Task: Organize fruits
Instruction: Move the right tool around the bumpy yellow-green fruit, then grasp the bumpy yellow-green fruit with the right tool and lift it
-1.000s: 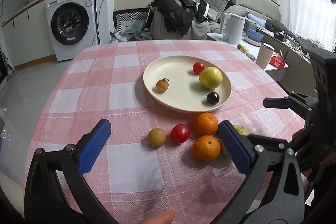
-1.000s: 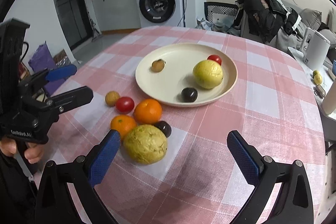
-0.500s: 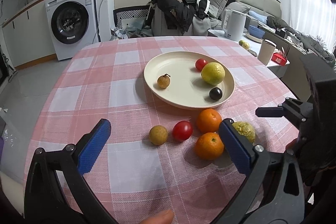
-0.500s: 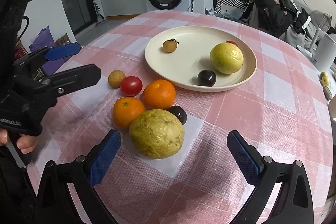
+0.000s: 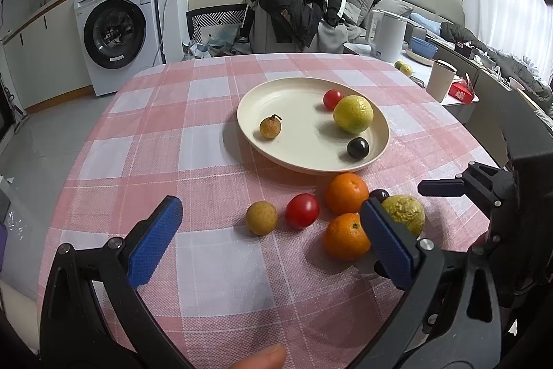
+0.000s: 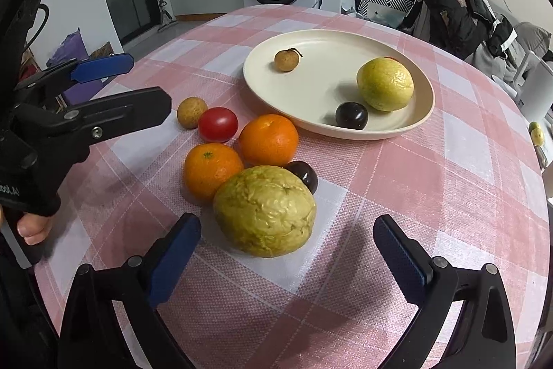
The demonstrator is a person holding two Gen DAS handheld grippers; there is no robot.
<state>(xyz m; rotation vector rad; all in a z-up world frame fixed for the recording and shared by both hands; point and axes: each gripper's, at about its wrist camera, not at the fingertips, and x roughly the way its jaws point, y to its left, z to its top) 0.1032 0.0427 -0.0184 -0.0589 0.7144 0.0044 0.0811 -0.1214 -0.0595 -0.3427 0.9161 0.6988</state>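
A cream plate (image 5: 297,161) (image 6: 311,92) holds a longan, a red tomato, a yellow-green citrus (image 6: 384,84) and a dark plum (image 6: 351,115). On the checked cloth in front of it lie a longan (image 5: 261,217), a tomato (image 5: 302,211), two oranges (image 5: 346,193) (image 5: 345,236), a dark plum (image 6: 304,174) and a bumpy yellow-green fruit (image 6: 264,210). My right gripper (image 6: 287,260) is open, its jaws just short of the bumpy fruit on either side. My left gripper (image 5: 273,242) is open and empty, above the cloth near the longan and tomato.
The round table's edge curves close on the right. Beyond it stand a side table with a white kettle (image 5: 385,33) and a cup (image 5: 440,80), a chair piled with clothes (image 5: 293,12), and a washing machine (image 5: 114,30).
Both grippers have moved forward toward the fruit group. The right gripper has come close to the bumpy fruit, which now looms larger between its jaws. No fruit has moved.
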